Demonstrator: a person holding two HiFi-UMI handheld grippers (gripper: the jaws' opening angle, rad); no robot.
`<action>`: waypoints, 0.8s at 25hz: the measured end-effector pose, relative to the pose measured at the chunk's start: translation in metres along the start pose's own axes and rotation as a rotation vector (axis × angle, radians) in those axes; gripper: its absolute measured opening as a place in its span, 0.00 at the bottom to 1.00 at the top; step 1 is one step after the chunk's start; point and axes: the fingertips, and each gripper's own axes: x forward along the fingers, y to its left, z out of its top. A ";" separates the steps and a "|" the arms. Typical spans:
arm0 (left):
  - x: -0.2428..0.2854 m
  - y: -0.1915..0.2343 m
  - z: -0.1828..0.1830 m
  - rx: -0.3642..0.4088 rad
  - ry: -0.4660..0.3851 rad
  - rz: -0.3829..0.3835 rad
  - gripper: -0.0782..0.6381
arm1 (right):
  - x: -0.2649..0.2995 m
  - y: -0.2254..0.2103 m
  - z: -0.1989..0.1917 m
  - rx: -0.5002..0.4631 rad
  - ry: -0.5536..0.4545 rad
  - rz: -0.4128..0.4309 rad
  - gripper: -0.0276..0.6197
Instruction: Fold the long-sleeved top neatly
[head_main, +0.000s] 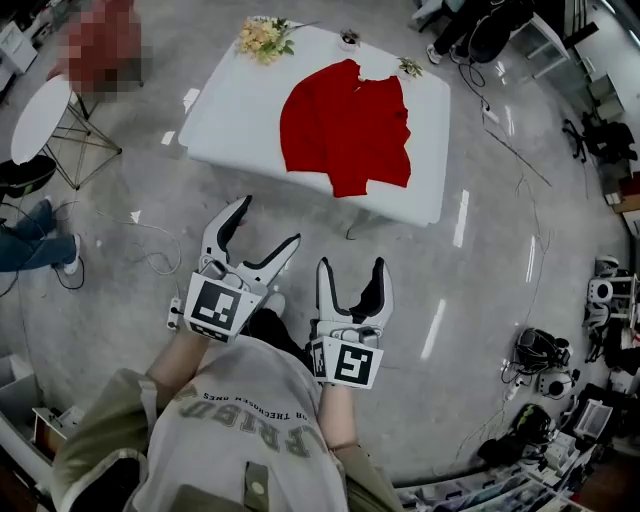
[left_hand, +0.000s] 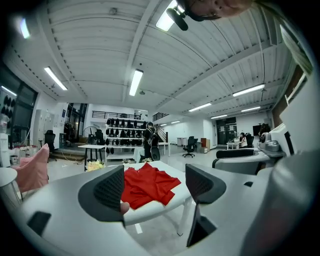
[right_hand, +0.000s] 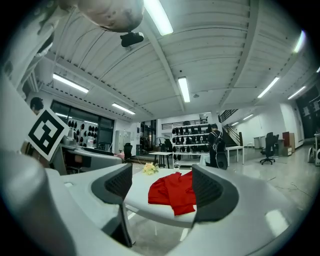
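Red cloth long-sleeved top lies roughly folded on the white table; short of it, left gripper and right gripper gape empty. Likely the finishing step: reach in, square the edges.

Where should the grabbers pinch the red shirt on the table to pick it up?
Probably its near edge, coming from the person's side of the white table. The red long-sleeved top lies flat and loosely doubled, its lower edge close to that table edge, so the open left gripper and right gripper could each pinch a corner there.
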 end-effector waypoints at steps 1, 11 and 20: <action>0.005 0.000 0.000 0.003 0.008 0.011 0.62 | 0.005 -0.005 -0.002 0.003 0.002 0.009 0.61; 0.042 0.018 -0.015 0.017 0.083 0.082 0.62 | 0.050 -0.045 -0.026 0.051 0.042 0.028 0.60; 0.104 0.040 -0.025 -0.018 0.104 0.025 0.62 | 0.099 -0.070 -0.035 0.001 0.085 -0.011 0.60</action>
